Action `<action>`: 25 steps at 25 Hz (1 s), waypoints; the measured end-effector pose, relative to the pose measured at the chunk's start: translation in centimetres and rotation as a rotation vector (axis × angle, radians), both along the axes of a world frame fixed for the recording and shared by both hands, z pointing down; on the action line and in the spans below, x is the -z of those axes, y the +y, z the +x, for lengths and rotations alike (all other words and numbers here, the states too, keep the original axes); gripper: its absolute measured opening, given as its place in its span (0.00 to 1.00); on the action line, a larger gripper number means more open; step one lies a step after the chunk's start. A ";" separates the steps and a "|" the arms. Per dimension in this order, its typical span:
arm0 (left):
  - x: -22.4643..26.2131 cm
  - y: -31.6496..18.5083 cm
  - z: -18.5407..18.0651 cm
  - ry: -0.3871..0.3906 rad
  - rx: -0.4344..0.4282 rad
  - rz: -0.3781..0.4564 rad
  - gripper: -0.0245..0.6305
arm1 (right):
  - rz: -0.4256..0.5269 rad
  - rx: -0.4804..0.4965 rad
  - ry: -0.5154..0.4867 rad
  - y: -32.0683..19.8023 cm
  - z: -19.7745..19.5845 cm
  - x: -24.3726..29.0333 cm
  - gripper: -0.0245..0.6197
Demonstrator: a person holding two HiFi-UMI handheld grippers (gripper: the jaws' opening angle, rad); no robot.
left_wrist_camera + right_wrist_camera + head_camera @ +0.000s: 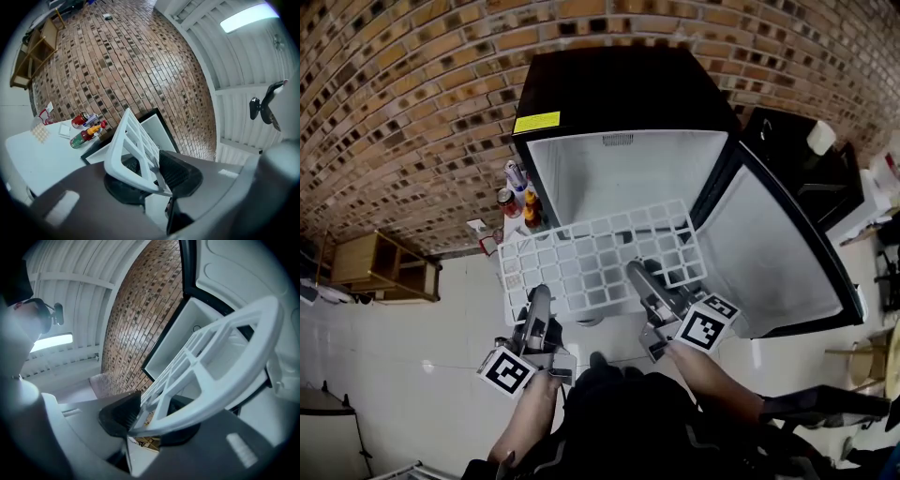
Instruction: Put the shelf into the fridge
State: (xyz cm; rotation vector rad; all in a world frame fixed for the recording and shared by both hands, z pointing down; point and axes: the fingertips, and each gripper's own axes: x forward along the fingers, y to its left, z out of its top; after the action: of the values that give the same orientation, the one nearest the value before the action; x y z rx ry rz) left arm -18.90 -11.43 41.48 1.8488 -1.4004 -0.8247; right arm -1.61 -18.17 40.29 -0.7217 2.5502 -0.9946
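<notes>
A white grid shelf (600,258) hangs level in front of the open fridge (628,178), its far edge close to the white inside. My left gripper (541,305) is shut on the shelf's near left edge. My right gripper (639,278) is shut on the near right part. In the left gripper view the shelf (129,140) runs slanting between the dark pads of that gripper (150,176). The right gripper view has the shelf's rim (211,366) caught between that gripper's (150,420) pads, with the fridge opening behind.
The fridge door (769,253) stands swung open to the right. Bottles and a can (523,199) stand on a white surface left of the fridge. A wooden rack (380,267) sits at the far left by the brick wall. A black unit (806,169) stands right of the fridge.
</notes>
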 end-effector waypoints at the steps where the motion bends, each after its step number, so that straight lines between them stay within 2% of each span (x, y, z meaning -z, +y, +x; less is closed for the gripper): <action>1: -0.1 -0.6 -0.1 -0.009 -0.014 -0.004 0.17 | -0.006 -0.017 0.002 -0.3 0.0 -0.1 0.23; 4: -0.6 -2.3 -0.4 -0.010 -0.059 -0.005 0.17 | -0.016 -0.065 0.014 -1.2 0.0 -0.5 0.24; 9: -1.9 -4.8 -0.2 0.030 -0.146 -0.017 0.17 | -0.031 -0.148 0.034 -2.5 0.4 -1.3 0.24; 15: -2.8 -7.9 1.3 -0.003 -0.239 -0.031 0.17 | -0.065 -0.238 0.031 -4.0 2.3 -2.7 0.24; 25: -6.0 -11.4 3.7 0.002 -0.284 -0.091 0.18 | -0.144 -0.270 0.045 -6.9 4.8 -6.0 0.24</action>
State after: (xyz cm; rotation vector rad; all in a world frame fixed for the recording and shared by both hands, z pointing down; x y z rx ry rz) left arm -15.22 -22.86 47.47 1.9181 -1.1197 -0.6096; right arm 3.17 -25.11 46.26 -1.1062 2.3526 -1.0854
